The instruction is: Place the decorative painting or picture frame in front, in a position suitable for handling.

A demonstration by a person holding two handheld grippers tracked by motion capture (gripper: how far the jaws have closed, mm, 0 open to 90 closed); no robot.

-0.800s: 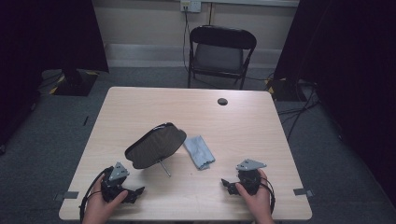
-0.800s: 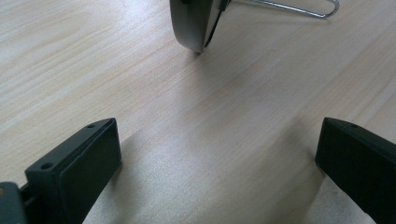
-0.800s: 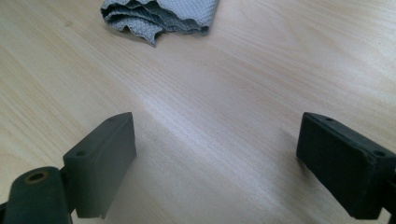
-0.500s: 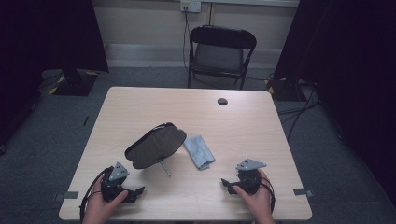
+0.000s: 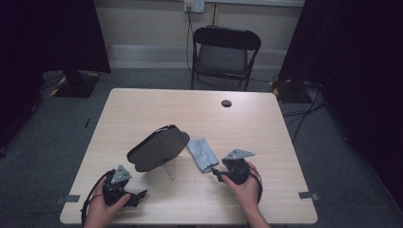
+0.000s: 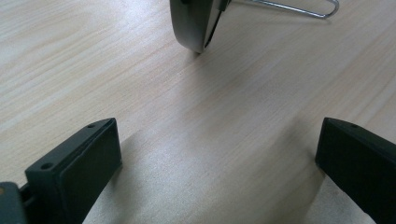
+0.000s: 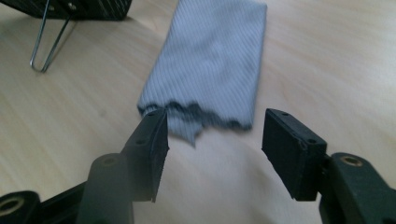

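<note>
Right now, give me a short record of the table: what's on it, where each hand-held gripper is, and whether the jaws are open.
table: light wood
mirror: dark oval, tilted on a wire stand
cloth: grey, folded, flat, right of the mirror
left hand-held gripper: near front left edge, open, nothing between the jaws
right hand-held gripper: at the cloth's near end, open, one jaw by its frayed edge, not clamped
small dark disc: far side of the table

High view: above your table [image 5: 142,109] edge, facing the chair [image 5: 223,54]. Gripper views: low, close over tabletop; both share the mirror's wire stand [image 6: 285,7].
</note>
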